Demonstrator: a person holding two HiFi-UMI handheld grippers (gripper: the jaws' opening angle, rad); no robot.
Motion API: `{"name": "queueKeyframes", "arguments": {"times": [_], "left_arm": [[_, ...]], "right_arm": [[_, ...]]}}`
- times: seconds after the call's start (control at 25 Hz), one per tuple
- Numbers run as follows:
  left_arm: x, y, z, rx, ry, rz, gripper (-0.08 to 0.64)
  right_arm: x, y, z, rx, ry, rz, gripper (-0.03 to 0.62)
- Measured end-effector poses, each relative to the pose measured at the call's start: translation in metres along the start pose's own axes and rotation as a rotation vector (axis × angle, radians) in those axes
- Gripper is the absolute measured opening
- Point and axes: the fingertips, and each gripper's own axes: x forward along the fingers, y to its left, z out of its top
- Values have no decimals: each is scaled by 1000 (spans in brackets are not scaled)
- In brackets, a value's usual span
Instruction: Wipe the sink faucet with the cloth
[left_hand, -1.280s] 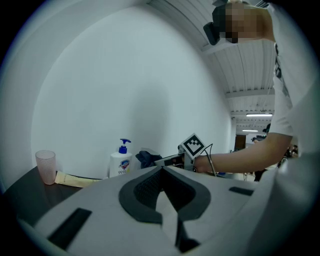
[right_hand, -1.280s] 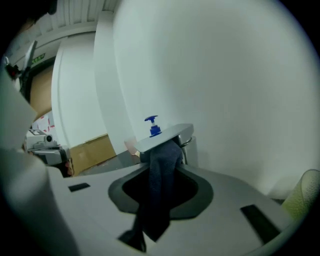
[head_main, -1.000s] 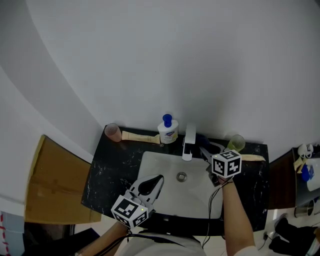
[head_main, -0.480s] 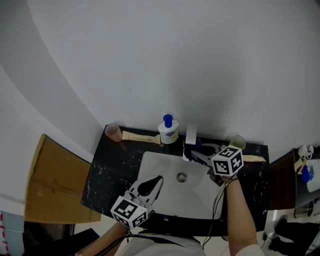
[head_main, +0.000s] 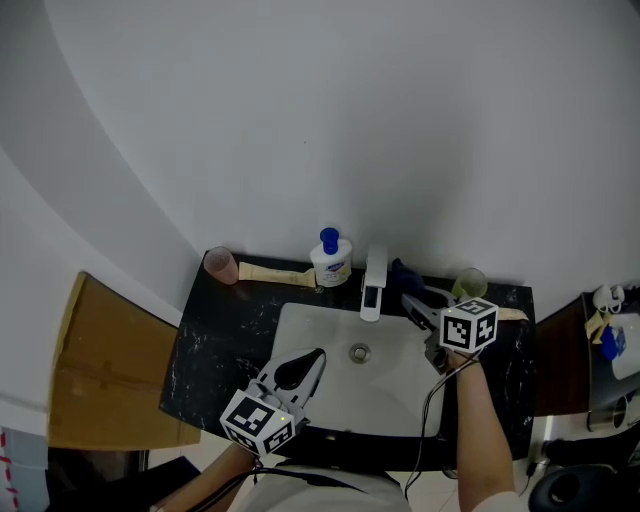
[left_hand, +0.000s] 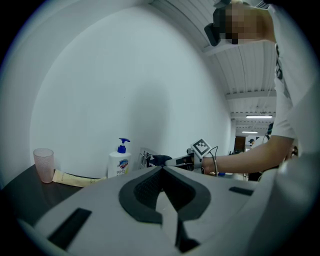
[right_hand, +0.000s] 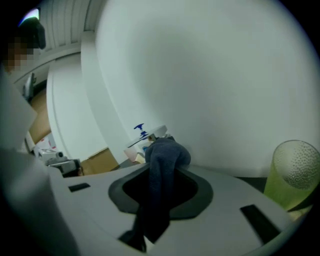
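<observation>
Right gripper's (head_main: 409, 301) cloth (right_hand: 161, 167) has swung back beside faucet (head_main: 373, 283).

Back of the desk (head_main: 215, 335) is crowded: soap bottle (head_main: 330, 263) just left of the faucet (head_main: 373, 284), tube (head_main: 272, 272) and pink cup (head_main: 221, 265) further along, green cup (head_main: 470, 284) on the right, wall close behind. Right gripper (head_main: 408, 297) with its cloth (head_main: 400, 271) fills the gap beside the faucet. The middle of the sink basin (head_main: 390, 392) is open.

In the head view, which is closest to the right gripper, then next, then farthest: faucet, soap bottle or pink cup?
From the right gripper:
1. Faucet, just left of it.
2. Soap bottle, left of the faucet.
3. Pink cup, far left on the counter.
</observation>
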Motion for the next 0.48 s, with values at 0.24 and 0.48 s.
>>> {"name": "queueKeyframes", "arguments": {"times": [0.24, 0.48], "left_arm": [[-2, 1, 0, 1, 1, 5, 2], [-7, 5, -1, 1, 4, 16, 2]], "right_arm": [[22, 53, -10, -201, 177, 170, 92], [30, 6, 9, -168, 90, -61, 92]]}}
